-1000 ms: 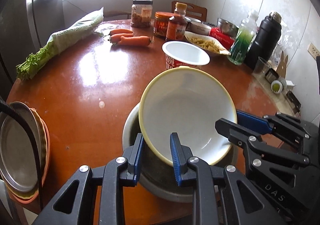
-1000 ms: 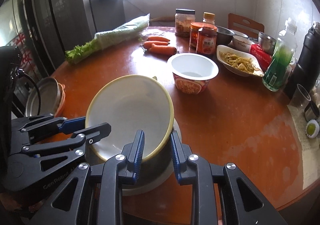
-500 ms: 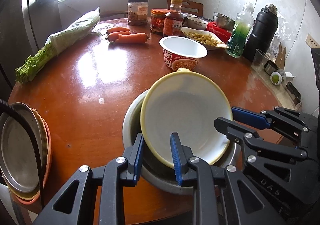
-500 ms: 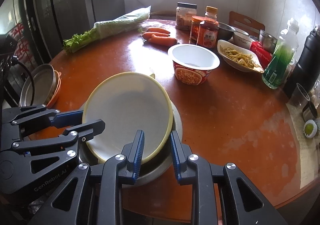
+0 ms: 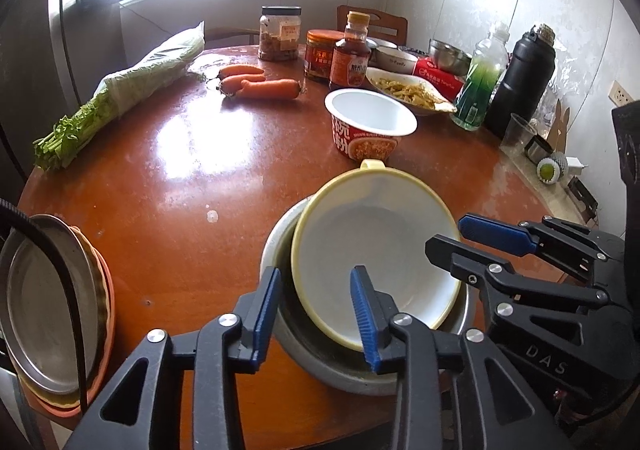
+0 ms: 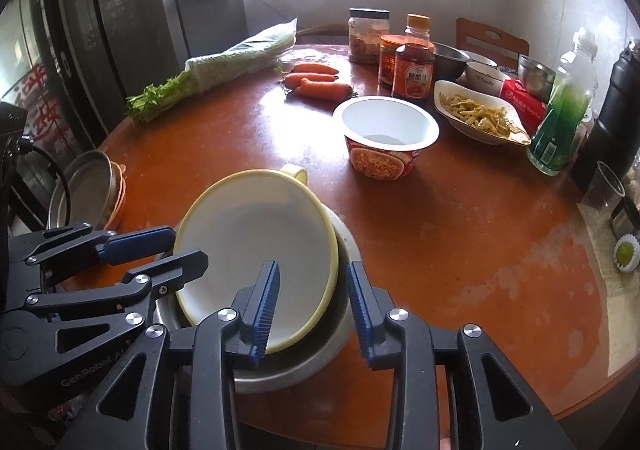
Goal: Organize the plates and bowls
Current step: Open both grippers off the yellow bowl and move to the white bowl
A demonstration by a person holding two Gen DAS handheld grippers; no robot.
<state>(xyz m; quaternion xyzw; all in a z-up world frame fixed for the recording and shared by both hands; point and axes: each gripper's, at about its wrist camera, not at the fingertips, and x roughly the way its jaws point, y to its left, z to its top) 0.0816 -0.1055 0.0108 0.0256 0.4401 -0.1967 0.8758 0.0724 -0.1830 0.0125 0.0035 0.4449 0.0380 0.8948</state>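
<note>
Sunlight from the window glares off a round reddish-brown table (image 5: 168, 153) crowded along its far side. Near the front edge sits a metal bowl (image 5: 280, 334), and a yellow-rimmed white bowl (image 5: 372, 250) rests tilted inside it, its small yellow handle pointing toward an empty instant-noodle cup (image 5: 370, 125) just beyond.

From the left wrist view, the left gripper (image 5: 316, 314) has its jaws parted, the 2 blue pads straddling the near rims of both bowls: one pad outside the metal bowl's wall, the other over the white interior. Neither pad presses on anything. The right gripper (image 5: 460, 238) comes in from the right side with its jaws apart around the yellow rim, though whether it touches is hard to tell.

From the right wrist view, the right gripper (image 6: 314, 306) likewise stands open, one pad over the white bowl's (image 6: 256, 246) inside and the other outside the metal bowl (image 6: 320, 354). The left gripper (image 6: 176, 250) reaches in from the left, apart at that rim.

At the table's left edge lies a stack of plates (image 5: 52, 314) topped by a metal one. Farther back are 3 carrots (image 5: 260, 83), bagged celery (image 5: 132, 85), a sauce bottle (image 5: 352, 53) and a dish of food (image 5: 408, 93).
</note>
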